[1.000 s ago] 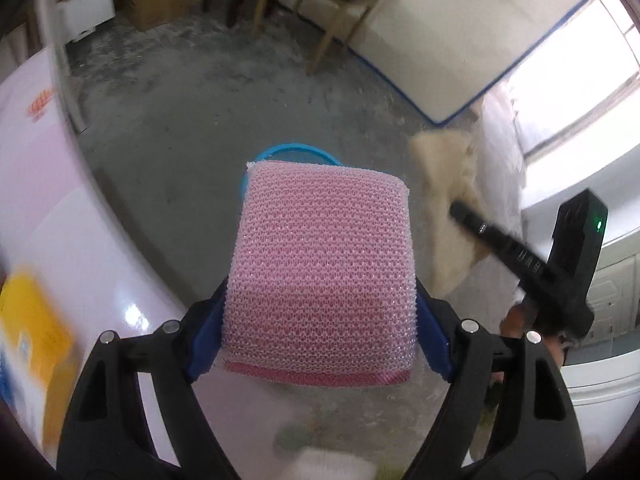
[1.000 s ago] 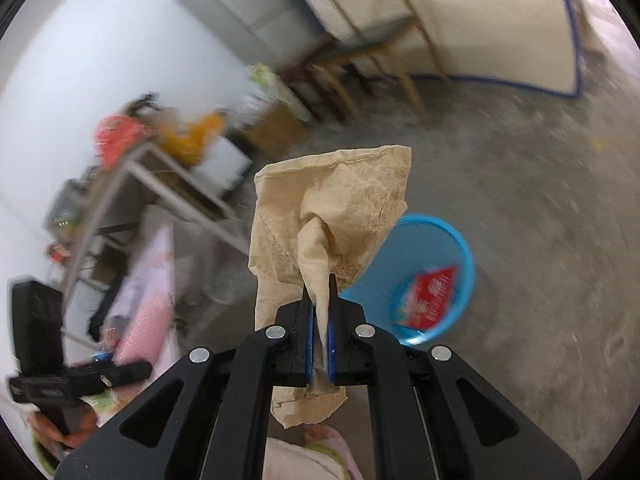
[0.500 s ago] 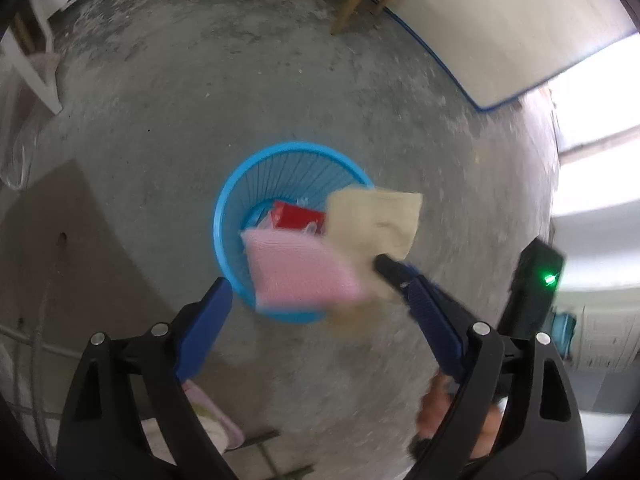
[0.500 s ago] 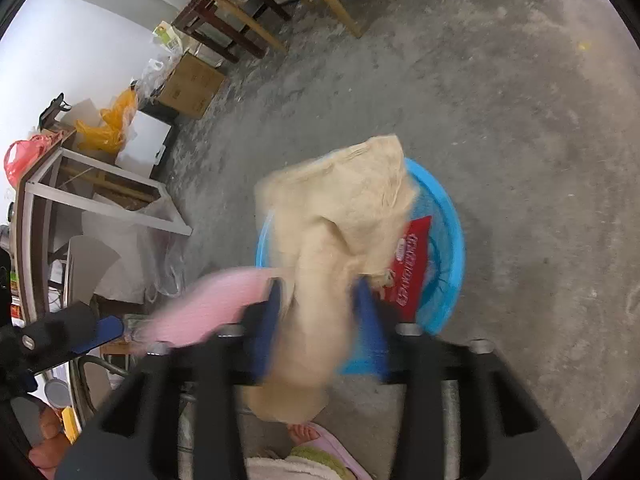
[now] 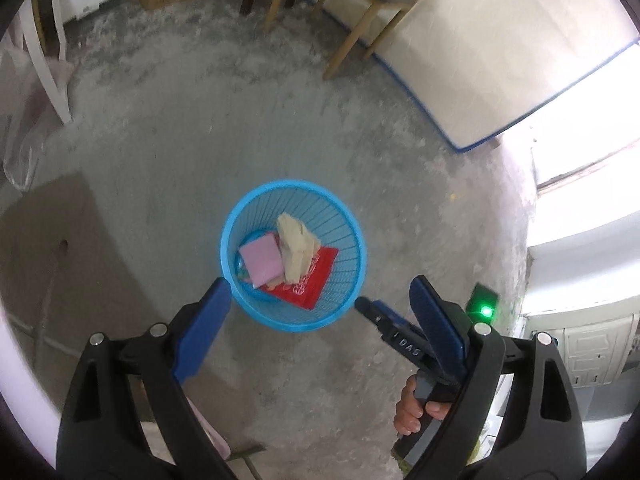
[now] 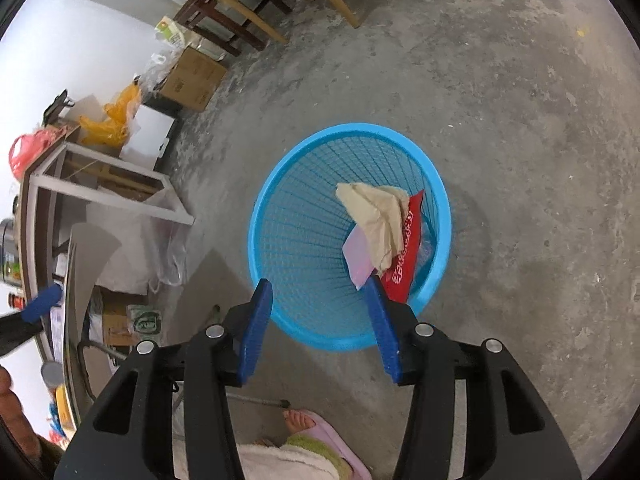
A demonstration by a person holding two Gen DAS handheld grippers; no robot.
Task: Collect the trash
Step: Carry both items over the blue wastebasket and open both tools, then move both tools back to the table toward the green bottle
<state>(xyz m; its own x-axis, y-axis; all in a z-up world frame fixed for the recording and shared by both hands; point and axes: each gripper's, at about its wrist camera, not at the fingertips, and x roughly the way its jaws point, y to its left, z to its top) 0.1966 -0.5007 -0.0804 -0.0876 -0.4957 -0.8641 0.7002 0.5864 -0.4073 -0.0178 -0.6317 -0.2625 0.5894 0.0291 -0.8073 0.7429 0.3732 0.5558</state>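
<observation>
Blue mesh trash basket [image 5: 293, 322] standing upright on bare concrete floor [image 5: 160, 152], seen from above in both wrist views. Inside, at the bottom: pink sponge [image 5: 262, 260], crumpled tan paper [image 5: 297, 244] lying partly over the sponge's edge, and red wrapper [image 5: 314, 278] beneath both. Same contents confirmed in right wrist view: tan paper [image 6: 378, 212] on top, pink sponge [image 6: 358, 258] under it, red wrapper [image 6: 406, 256] against the basket wall [image 6: 304, 216]. Left gripper [image 5: 320, 294] above the near rim, jaws spread wide, nothing between them. Right gripper [image 6: 320, 288] likewise over the near rim, jaws parted, nothing held. Right gripper [image 5: 370, 306] also visible in left wrist view, just beside the basket, with hand [image 5: 412, 408] on its handle. Foot in pink slipper [image 6: 316, 428] on the floor below the right gripper. Cardboard box [image 6: 192, 80] and wooden chair legs [image 6: 248, 12] well apart from the basket.
</observation>
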